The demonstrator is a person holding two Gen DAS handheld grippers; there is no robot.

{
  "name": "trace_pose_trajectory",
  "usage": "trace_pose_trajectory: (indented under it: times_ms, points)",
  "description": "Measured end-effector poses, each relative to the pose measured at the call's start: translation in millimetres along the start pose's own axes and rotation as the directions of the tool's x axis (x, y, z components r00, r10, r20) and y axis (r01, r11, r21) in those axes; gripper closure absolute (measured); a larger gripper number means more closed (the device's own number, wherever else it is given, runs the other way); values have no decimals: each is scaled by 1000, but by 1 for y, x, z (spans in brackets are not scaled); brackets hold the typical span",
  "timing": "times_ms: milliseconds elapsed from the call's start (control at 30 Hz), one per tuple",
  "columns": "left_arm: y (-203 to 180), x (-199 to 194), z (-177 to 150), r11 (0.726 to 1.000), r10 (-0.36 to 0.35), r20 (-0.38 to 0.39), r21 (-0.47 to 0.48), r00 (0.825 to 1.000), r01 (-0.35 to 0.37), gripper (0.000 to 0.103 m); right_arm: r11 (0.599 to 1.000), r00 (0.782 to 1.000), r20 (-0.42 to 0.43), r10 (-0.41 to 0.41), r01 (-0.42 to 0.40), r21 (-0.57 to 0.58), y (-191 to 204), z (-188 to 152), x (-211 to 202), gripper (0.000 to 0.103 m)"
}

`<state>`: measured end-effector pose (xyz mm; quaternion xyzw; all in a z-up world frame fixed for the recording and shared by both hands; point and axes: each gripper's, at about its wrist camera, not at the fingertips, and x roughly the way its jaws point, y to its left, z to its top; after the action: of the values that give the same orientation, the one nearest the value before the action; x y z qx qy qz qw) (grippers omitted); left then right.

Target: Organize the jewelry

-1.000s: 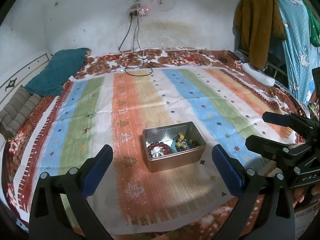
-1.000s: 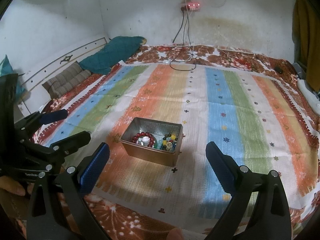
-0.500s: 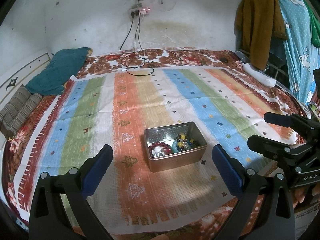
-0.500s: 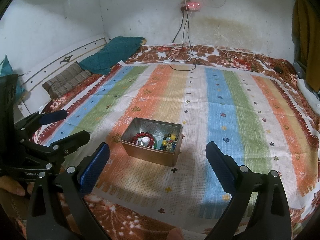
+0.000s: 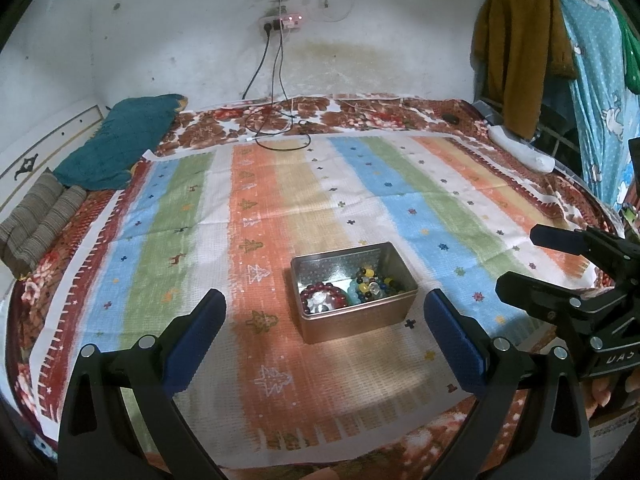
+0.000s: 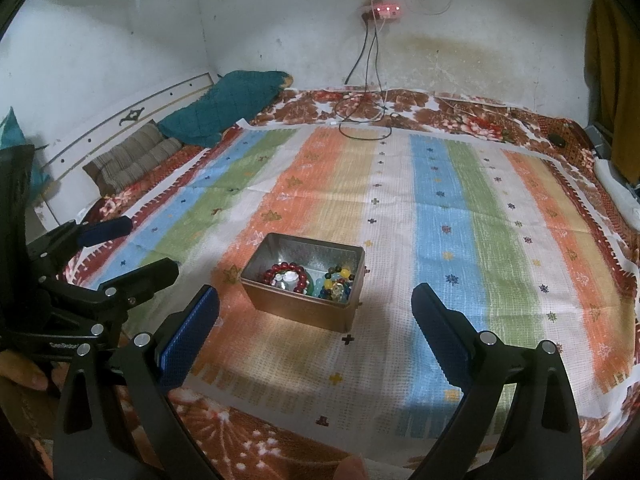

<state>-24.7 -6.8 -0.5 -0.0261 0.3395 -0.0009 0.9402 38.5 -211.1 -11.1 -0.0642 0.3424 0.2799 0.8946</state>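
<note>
A rectangular metal tin [image 5: 356, 320] stands open on the striped bedcover [image 5: 264, 208]. It also shows in the right wrist view [image 6: 296, 308]. Inside lie a red bead bracelet [image 5: 323, 298] and a heap of mixed coloured beads [image 5: 370, 283]; the right wrist view shows the red bracelet [image 6: 286, 276] and the coloured beads [image 6: 338, 282] too. My left gripper [image 5: 324, 336] is open and empty, held just before the tin. My right gripper [image 6: 316, 322] is open and empty, near the tin's front. Each gripper shows in the other's view: the right one [image 5: 560, 268] and the left one [image 6: 116, 252].
A teal pillow [image 5: 120, 140] and a striped cushion [image 5: 40, 216] lie at the bed's left. Cables [image 5: 280, 128] trail from a wall socket onto the far end. Clothes [image 5: 524, 48] hang at the right. A white object [image 5: 520, 152] lies at the bed's right edge.
Both views have shifted only very slightly. The tin, the beads and both open grippers stand as before.
</note>
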Motion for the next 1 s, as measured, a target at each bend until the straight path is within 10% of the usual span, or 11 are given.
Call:
trace_pose_trajectory:
  times_ms: [1000]
  points:
    - [2, 3, -5, 1000, -1, -5, 3, 1000, 1, 6, 1000, 1000, 0, -2, 2, 0, 0, 0, 0, 5]
